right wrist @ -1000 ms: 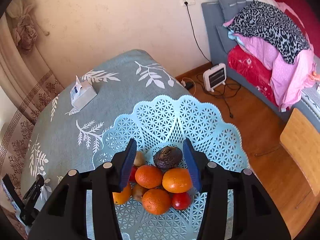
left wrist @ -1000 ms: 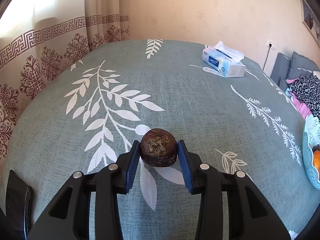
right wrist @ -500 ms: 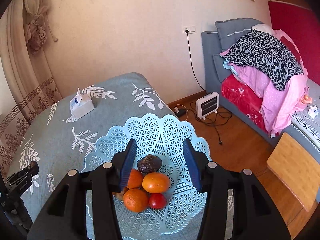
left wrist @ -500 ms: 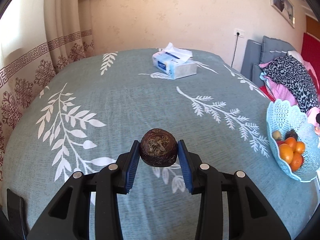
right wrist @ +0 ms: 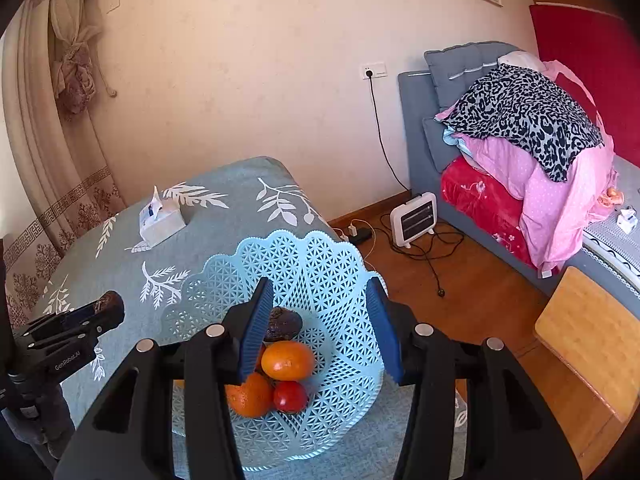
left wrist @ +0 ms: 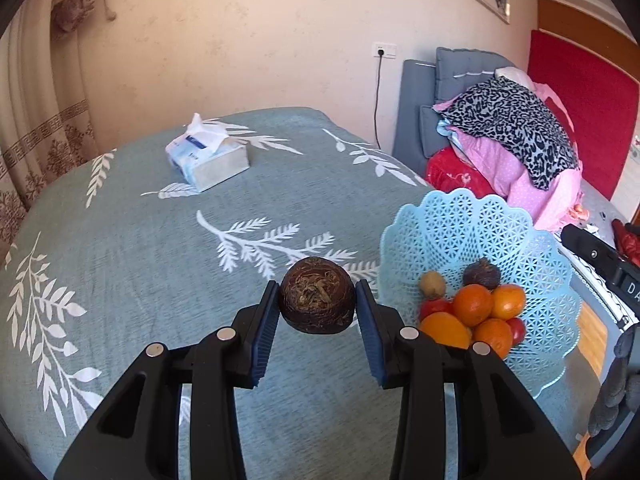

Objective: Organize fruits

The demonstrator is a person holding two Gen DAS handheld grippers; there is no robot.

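My left gripper (left wrist: 317, 300) is shut on a dark brown round fruit (left wrist: 317, 295), held above the table just left of the light blue lattice basket (left wrist: 460, 220). The basket holds oranges (left wrist: 472, 305), a red fruit (left wrist: 434, 306), a small brown fruit (left wrist: 432, 285) and a dark fruit (left wrist: 482, 274). My right gripper (right wrist: 320, 328) is open and empty, raised above the basket (right wrist: 320, 264), over the dark fruit (right wrist: 284, 324) and an orange (right wrist: 289, 360). The left gripper shows at the left of the right wrist view (right wrist: 104, 308).
A tissue box (left wrist: 208, 156) lies at the far side of the teal leaf-print table (left wrist: 140, 240). Curtains hang at the left. A sofa piled with clothes (right wrist: 520, 120), a small heater (right wrist: 414, 220) with cables and a wooden stool (right wrist: 592, 332) stand to the right.
My left gripper has swung right with the brown fruit, bringing the basket close beside it. My right gripper has risen and pulled back from the basket, still open.
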